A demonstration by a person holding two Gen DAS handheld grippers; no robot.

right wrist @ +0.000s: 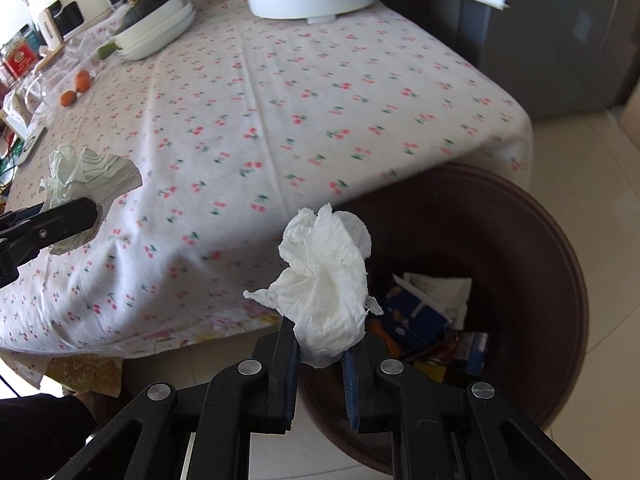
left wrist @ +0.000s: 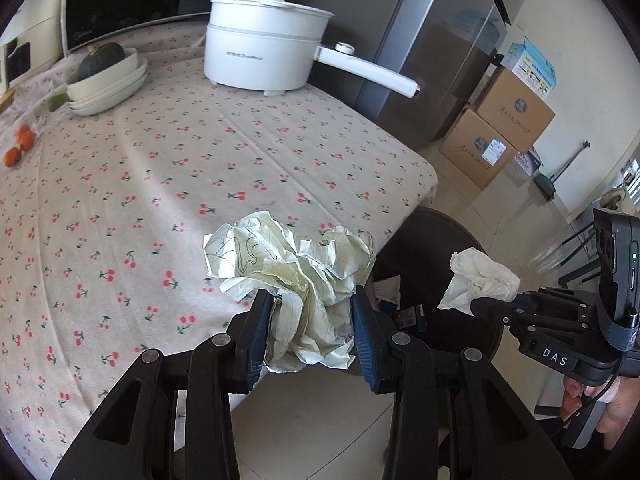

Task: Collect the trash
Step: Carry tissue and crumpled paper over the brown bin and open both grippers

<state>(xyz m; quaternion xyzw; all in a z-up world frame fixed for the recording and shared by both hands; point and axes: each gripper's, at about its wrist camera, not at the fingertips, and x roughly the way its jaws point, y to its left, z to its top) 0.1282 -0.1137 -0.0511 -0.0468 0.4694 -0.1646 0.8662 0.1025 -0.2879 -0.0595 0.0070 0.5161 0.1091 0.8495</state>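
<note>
Inspecting left gripper (left wrist: 312, 320): we found its jaws clamped on crumpled lined paper (left wrist: 296, 280), over the counter (left wrist: 160, 184) edge.
Right gripper (right wrist: 320, 356): we found jaws pinching a white tissue (right wrist: 324, 280) above the brown bin (right wrist: 540, 248).
Bin contents: we noted discarded packaging.

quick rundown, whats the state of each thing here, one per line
left gripper: shut on the crumpled lined paper, above the table edge
right gripper: shut on the white tissue, by the bin's rim
trash bin: open, already holds boxes and paper
white pot: lid on, upright on the tablecloth
stacked bowls: top one holds a dark squash
</note>
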